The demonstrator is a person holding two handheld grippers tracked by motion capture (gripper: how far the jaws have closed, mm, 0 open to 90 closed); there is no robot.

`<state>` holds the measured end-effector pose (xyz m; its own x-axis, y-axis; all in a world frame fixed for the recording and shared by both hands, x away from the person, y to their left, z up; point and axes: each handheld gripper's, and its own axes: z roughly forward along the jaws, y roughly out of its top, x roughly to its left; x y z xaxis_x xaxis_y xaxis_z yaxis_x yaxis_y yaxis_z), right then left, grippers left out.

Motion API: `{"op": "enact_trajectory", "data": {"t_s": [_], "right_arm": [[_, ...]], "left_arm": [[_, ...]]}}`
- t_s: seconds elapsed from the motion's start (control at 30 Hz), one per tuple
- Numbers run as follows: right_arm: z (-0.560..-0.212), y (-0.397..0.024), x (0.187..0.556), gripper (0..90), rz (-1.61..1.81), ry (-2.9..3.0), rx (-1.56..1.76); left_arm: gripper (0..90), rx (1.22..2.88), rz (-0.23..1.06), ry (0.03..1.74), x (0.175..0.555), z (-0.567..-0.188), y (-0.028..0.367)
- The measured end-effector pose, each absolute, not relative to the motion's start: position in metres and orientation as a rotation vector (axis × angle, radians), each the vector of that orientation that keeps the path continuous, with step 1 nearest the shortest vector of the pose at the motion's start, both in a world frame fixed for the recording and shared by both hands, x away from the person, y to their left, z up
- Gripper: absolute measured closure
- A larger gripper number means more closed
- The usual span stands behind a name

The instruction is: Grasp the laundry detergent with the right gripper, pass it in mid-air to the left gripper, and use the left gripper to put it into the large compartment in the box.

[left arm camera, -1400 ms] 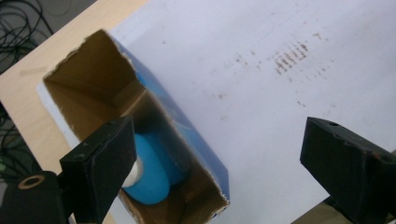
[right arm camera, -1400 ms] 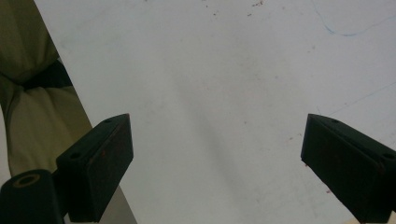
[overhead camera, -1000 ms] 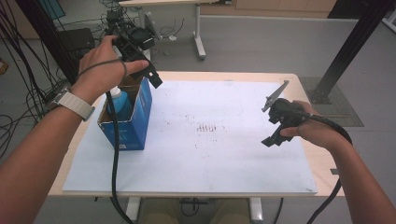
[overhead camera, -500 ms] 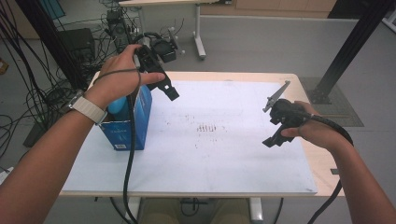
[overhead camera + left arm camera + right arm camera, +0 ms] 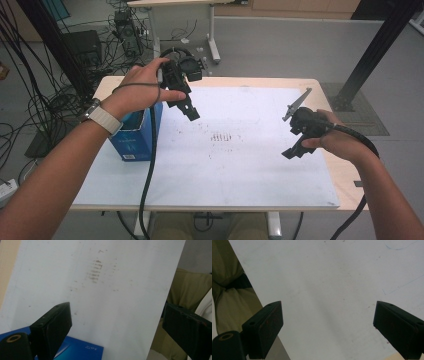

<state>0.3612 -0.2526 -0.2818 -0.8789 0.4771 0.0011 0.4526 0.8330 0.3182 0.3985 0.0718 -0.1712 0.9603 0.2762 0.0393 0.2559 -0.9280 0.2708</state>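
An open-topped blue box [image 5: 134, 139] stands on the left part of a white sheet [image 5: 240, 165] that covers the table. My left gripper [image 5: 189, 109] hangs in the air just right of the box and points down at the sheet. Its jaws stand wide open with nothing between them [image 5: 117, 322], and the box's blue edge [image 5: 80, 351] lies below them. My right gripper [image 5: 296, 146] hovers over the sheet's right side, a grey three-cornered plate [image 5: 296, 103] on top. In its own view it is open [image 5: 328, 322] over bare sheet.
Brown smudge marks [image 5: 221, 137] sit mid-sheet, also visible ahead of the left jaws as smudges [image 5: 95, 271]. The table's wooden rim [image 5: 345, 180] shows at the right. Cables and boxes [image 5: 105, 47] clutter the floor beyond the far left corner. Olive trousers [image 5: 229, 297] border the near edge.
My left gripper has swung from above the blue box to the right and forward, out over the white sheet. The right gripper has stayed almost still.
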Motion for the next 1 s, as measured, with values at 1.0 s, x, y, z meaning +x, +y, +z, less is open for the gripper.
{"op": "enact_trajectory", "data": {"t_s": [1.0], "right_arm": [[-0.282, -0.252, 0.355, 9.1, 0.465, 2.932, 0.765]], "left_arm": [[9.3, 2.888, 0.051, 0.305, 0.386, -0.206, 0.060]]}}
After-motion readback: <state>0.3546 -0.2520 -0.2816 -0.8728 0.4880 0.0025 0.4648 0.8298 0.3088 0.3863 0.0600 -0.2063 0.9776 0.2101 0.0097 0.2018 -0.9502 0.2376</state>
